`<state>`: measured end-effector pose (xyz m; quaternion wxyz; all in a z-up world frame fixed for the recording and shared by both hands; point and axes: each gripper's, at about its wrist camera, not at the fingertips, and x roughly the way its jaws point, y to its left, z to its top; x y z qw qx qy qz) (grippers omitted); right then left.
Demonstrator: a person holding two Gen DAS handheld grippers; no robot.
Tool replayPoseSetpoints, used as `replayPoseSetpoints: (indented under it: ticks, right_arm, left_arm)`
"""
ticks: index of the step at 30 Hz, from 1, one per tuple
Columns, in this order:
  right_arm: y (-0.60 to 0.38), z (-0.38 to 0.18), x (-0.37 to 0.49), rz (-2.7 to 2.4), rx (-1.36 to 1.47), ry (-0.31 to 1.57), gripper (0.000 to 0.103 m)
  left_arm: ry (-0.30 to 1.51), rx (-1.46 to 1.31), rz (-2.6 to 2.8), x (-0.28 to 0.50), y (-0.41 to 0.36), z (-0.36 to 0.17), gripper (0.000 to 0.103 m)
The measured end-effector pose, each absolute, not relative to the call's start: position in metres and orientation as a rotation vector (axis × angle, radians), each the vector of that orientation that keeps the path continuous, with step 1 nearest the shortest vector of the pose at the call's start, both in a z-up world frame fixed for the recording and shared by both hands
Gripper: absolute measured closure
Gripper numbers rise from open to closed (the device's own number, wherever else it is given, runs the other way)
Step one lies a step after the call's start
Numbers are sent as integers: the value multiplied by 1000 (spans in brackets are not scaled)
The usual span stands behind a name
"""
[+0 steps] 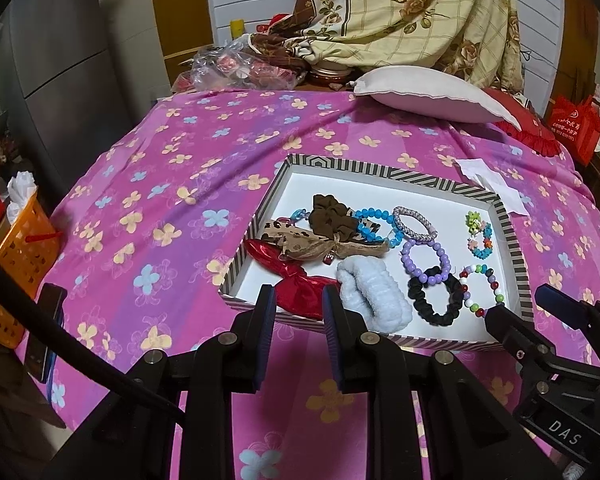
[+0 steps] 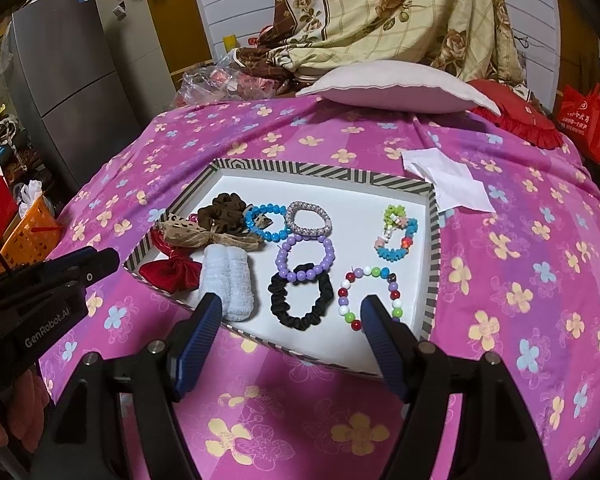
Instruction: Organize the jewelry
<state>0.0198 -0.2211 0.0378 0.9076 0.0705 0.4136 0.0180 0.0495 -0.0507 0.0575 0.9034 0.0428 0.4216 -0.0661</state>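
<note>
A striped-rim white tray (image 1: 514,248) (image 2: 432,248) lies on the pink flowered bedspread. It holds a red bow (image 1: 300,292) (image 2: 172,272), white fluffy scrunchie (image 1: 376,296) (image 2: 230,284), black scrunchie (image 1: 436,300) (image 2: 300,300), purple bead bracelet (image 1: 424,260) (image 2: 304,256), multicoloured bead bracelet (image 1: 482,290) (image 2: 370,294), blue bracelet (image 1: 376,224) (image 2: 266,220), silver bracelet (image 2: 308,218) and brown scrunchie (image 2: 224,210). My left gripper (image 1: 298,300) is open and empty at the tray's near edge by the red bow. My right gripper (image 2: 292,312) is open and empty, over the black scrunchie.
A white pillow (image 2: 396,88) and a heaped floral quilt (image 2: 380,12) lie at the bed's far end. White paper (image 2: 448,180) lies beside the tray. An orange basket (image 1: 16,256) and a grey fridge (image 2: 72,76) stand to the left.
</note>
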Motion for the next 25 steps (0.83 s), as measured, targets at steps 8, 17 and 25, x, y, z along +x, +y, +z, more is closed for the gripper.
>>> replayPoseSetpoints:
  ticks: [8, 17, 25]
  right_arm:
    - [-222, 36, 21, 38, 146, 856, 27]
    - [-223, 36, 22, 52, 140, 860, 26]
    - [-240, 35, 20, 49, 156, 844, 26]
  left_arm:
    - [874, 88, -133, 51, -52, 55, 59]
    - [865, 85, -136, 51, -53, 56, 59]
    - [853, 98, -135, 51, -52, 54, 58]
